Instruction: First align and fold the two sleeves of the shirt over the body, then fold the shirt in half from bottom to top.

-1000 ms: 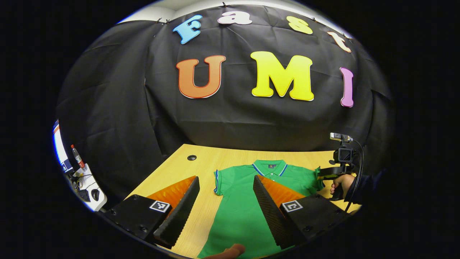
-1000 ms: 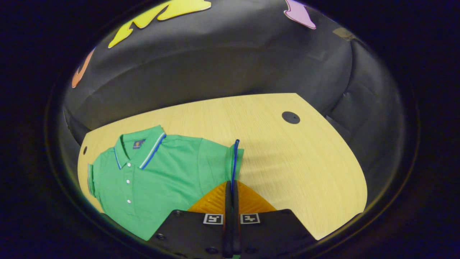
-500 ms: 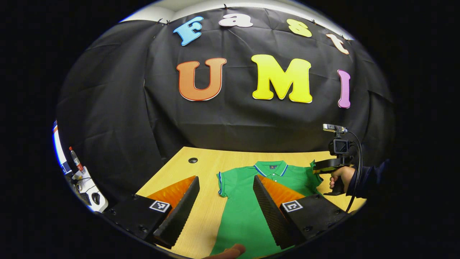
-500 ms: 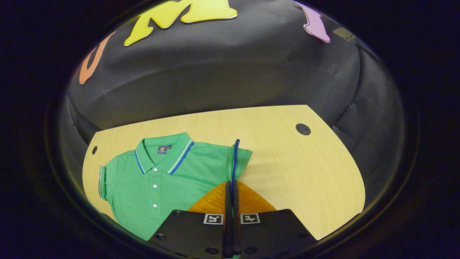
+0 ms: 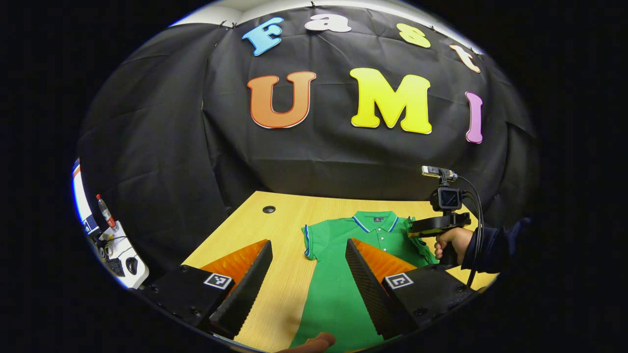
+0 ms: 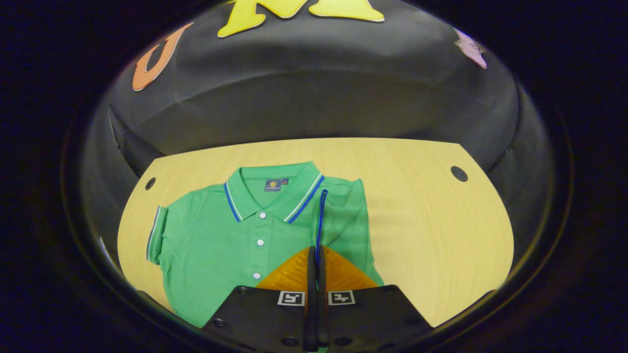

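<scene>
Green polo shirt (image 6: 221,240) lies flat on the wooden table (image 6: 431,220). The right gripper (image 6: 316,274) pinches its sleeve (image 6: 321,215) over the body; the left gripper (image 5: 306,279) hangs spread wide. Thin cuff could slip out or land crooked, imo.

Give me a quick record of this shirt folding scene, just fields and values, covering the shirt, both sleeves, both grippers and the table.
shirt: green polo shirt, front up, collar toward the booth wall
right sleeve: sleeve cuff pinched and lifted over the body
left sleeve: left sleeve flat, unfolded
right gripper: right gripper shut on the cuff
left gripper: left gripper open above the shirt's left side, holding nothing
table: wooden table
bottom fold: not yet done
</scene>
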The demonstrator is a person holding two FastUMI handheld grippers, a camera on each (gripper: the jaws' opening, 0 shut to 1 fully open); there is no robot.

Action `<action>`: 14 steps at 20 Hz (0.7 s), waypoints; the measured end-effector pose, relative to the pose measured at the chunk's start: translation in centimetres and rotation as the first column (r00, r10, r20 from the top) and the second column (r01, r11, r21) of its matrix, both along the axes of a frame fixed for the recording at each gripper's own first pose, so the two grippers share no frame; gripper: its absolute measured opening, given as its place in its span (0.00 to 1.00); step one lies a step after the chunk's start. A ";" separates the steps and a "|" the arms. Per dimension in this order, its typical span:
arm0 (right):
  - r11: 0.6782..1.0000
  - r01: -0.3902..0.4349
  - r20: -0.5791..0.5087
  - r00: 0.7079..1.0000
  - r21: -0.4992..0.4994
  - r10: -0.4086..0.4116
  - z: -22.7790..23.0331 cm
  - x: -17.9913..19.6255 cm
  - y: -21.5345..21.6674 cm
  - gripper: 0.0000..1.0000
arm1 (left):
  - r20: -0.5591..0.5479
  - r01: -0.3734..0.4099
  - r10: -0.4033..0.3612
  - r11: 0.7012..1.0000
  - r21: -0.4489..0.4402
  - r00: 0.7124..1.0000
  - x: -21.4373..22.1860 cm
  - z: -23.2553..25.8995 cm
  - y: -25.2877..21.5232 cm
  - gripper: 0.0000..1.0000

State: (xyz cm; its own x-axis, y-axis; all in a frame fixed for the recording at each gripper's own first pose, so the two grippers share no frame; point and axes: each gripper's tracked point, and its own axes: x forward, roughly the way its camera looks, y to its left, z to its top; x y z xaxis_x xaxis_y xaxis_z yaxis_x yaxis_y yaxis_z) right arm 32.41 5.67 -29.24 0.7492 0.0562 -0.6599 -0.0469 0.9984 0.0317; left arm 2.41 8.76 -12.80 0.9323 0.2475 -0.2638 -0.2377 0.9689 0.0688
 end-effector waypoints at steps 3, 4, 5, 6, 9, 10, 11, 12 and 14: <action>1.000 -0.014 -0.017 1.000 0.004 0.015 -1.1 0.0 0.9 0.02 | -0.009 -0.011 0.011 1.000 -0.009 1.000 0.0 -0.6 0.2 0.97; 1.000 -0.019 -0.021 1.000 0.011 0.019 -1.3 0.0 1.2 0.02 | -0.010 -0.013 0.013 1.000 -0.011 1.000 0.1 -0.6 0.2 0.97; 1.000 -0.019 -0.030 0.999 0.012 0.019 -1.5 0.1 1.3 0.02 | -0.011 -0.008 0.008 1.000 -0.012 1.000 0.2 -0.8 0.0 0.97; 1.000 -0.023 -0.040 0.999 0.006 0.024 -1.9 0.0 1.3 0.02 | -0.009 0.003 -0.003 1.000 -0.018 1.000 0.3 -0.9 -0.2 0.97; 0.999 -0.027 -0.061 0.998 0.022 0.028 -2.5 -0.3 1.5 0.06 | -0.015 0.010 -0.010 1.000 -0.016 1.000 0.8 -1.4 -0.1 0.97; 0.999 -0.020 -0.061 0.998 0.039 0.023 -2.5 -0.3 1.6 0.10 | -0.019 0.009 -0.009 1.000 -0.012 1.000 1.0 -1.6 0.0 0.97; 0.999 -0.012 -0.062 0.998 0.046 0.015 -2.6 -0.2 1.5 0.11 | -0.025 0.010 -0.010 1.000 -0.008 1.000 1.4 -1.9 0.0 0.97; 0.998 -0.012 -0.069 0.998 0.055 0.016 -2.6 -0.5 1.5 0.11 | -0.031 0.011 -0.011 1.000 -0.004 0.999 1.4 -2.3 0.2 0.97; 0.997 -0.021 -0.094 0.995 0.069 0.027 -3.2 -1.0 1.9 0.18 | -0.039 0.021 -0.021 1.000 -0.011 0.999 2.5 -2.8 0.4 1.00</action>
State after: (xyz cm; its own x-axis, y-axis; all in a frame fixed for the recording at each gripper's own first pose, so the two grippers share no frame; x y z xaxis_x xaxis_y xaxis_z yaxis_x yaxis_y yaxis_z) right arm 31.42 7.55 -32.39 0.6816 0.1204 -0.7217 -0.0644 0.9924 0.1048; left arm 4.91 9.11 -15.56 0.9261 0.2249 -0.3028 -0.2145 0.9744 0.0678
